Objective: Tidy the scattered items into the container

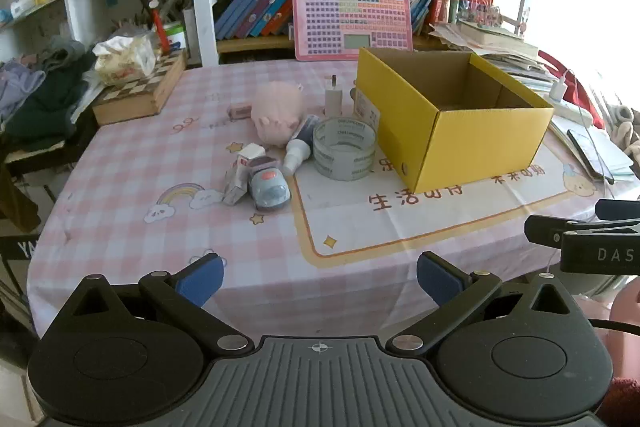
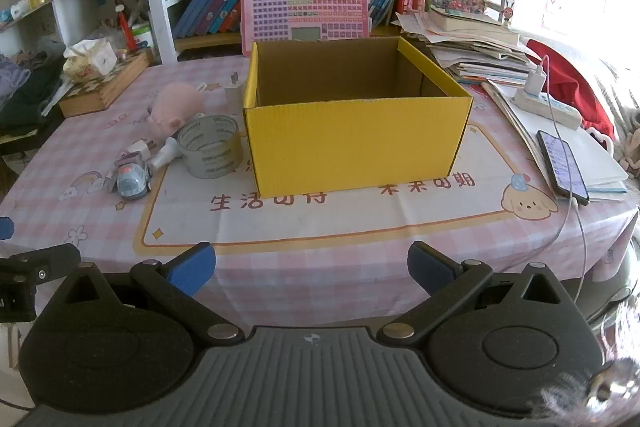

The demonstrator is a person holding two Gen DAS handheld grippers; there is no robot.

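Observation:
An open yellow cardboard box [image 1: 460, 143] [image 2: 356, 143] stands on the pink checked tablecloth, empty as far as I see. Left of it lie a roll of clear tape [image 1: 344, 149] [image 2: 211, 146], a pink plush pig [image 1: 278, 113] [image 2: 176, 107], a small white tube [image 1: 298, 151] [image 2: 166, 154], a grey toy car [image 1: 268, 185] [image 2: 132, 179], a small white carton [image 1: 242, 173], a white plug [image 1: 333, 95] [image 2: 233, 89] and a small pink eraser [image 1: 239, 111]. My left gripper [image 1: 320, 279] is open and empty at the table's near edge. My right gripper [image 2: 312, 267] is open and empty in front of the box.
A wooden chessboard box [image 1: 138, 93] with a tissue pack sits far left. A pink keyboard toy [image 1: 352, 21] leans on the bookshelf behind. Stacked papers, a power strip [image 2: 548, 107] with cable and a phone [image 2: 562, 167] lie to the right.

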